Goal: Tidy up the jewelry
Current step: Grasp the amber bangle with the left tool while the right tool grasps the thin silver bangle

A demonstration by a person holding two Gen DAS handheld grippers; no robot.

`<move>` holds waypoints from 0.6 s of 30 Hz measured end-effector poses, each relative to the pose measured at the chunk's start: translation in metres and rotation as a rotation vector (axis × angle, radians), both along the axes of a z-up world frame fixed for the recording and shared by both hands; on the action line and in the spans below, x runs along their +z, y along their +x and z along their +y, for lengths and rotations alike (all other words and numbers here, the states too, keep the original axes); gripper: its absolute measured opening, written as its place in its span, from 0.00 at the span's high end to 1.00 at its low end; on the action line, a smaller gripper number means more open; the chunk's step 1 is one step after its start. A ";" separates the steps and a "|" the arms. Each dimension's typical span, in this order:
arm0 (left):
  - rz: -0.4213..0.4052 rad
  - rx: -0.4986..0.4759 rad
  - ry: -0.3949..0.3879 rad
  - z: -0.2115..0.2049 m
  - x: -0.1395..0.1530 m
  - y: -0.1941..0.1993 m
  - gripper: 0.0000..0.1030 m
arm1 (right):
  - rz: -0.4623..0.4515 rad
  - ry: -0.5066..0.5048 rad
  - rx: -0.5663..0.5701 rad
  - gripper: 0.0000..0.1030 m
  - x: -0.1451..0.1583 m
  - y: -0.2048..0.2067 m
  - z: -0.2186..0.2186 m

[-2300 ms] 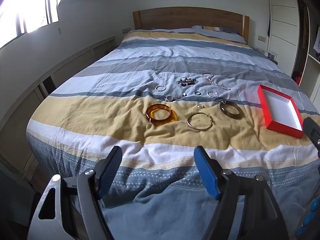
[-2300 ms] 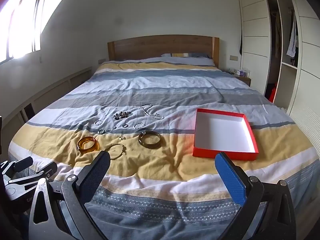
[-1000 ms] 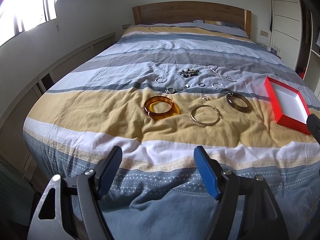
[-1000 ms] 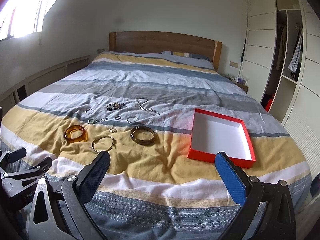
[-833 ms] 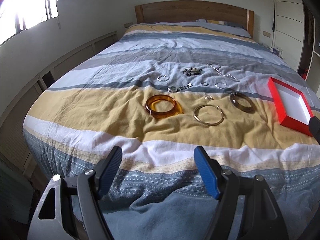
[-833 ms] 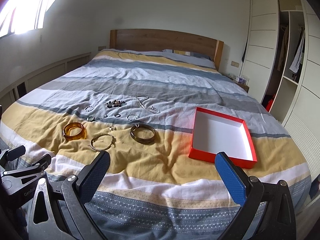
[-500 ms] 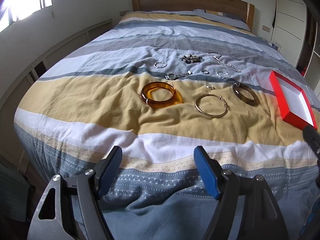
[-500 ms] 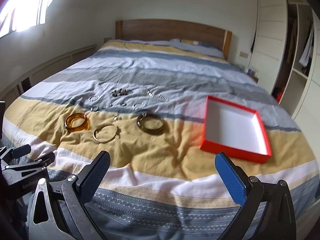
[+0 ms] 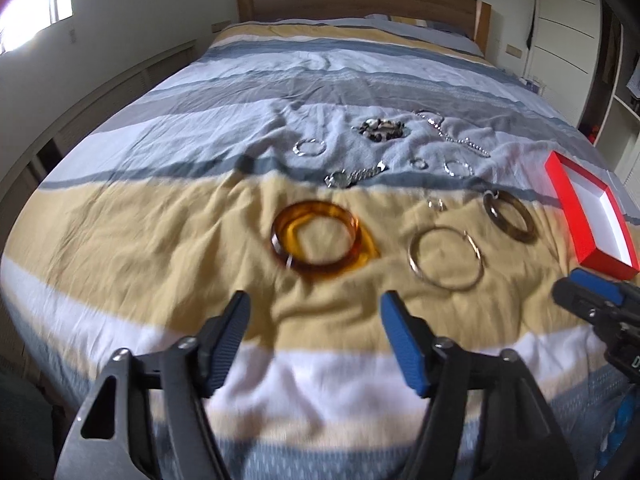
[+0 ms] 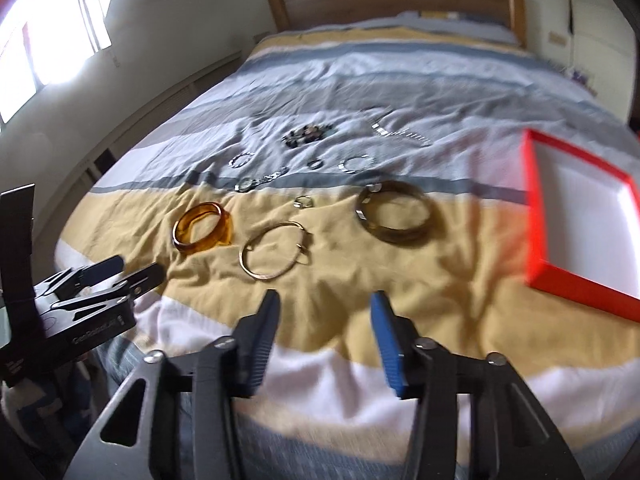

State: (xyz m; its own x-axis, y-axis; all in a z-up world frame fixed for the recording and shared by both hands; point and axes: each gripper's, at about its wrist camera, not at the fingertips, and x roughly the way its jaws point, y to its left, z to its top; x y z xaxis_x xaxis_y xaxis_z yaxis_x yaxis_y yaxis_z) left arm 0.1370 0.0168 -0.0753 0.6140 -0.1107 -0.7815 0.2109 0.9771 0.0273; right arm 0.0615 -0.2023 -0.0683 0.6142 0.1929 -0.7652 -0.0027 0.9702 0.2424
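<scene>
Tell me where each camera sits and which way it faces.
Left wrist: on the left gripper, angled down at the amber bangle; own fingers, right gripper at the right edge.
Right wrist: on the right gripper, facing the gold hoop; left gripper at left.
Shared: bed, bangles, red box.

both views are smeared by motion blur. the small silver rings and chains [image 9: 448,168] on the grey stripe of the striped bed cover [image 9: 160,240] are too small and soft to tell apart, and the dark beaded cluster [image 10: 306,135] is only a blotch. the red shallow box with a white inside [image 10: 580,220] is cut off at the right edge in both views. the lettering on the left gripper [image 10: 120,270] is unreadable.
</scene>
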 end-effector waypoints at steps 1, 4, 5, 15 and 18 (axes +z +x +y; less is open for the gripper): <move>0.005 -0.011 -0.005 -0.001 -0.001 0.007 0.50 | 0.009 0.015 0.008 0.63 -0.002 0.007 0.000; 0.011 -0.042 0.000 -0.007 -0.006 0.028 0.55 | 0.031 0.056 0.037 0.65 -0.009 0.031 0.002; 0.015 -0.054 0.004 -0.010 -0.010 0.034 0.55 | 0.036 0.059 0.045 0.65 -0.012 0.036 0.003; 0.094 -0.131 0.050 -0.016 -0.059 0.071 0.57 | 0.133 0.040 0.124 0.67 -0.053 0.089 0.020; 0.102 -0.131 0.019 -0.014 -0.063 0.076 0.57 | 0.147 0.035 0.125 0.67 -0.064 0.098 0.022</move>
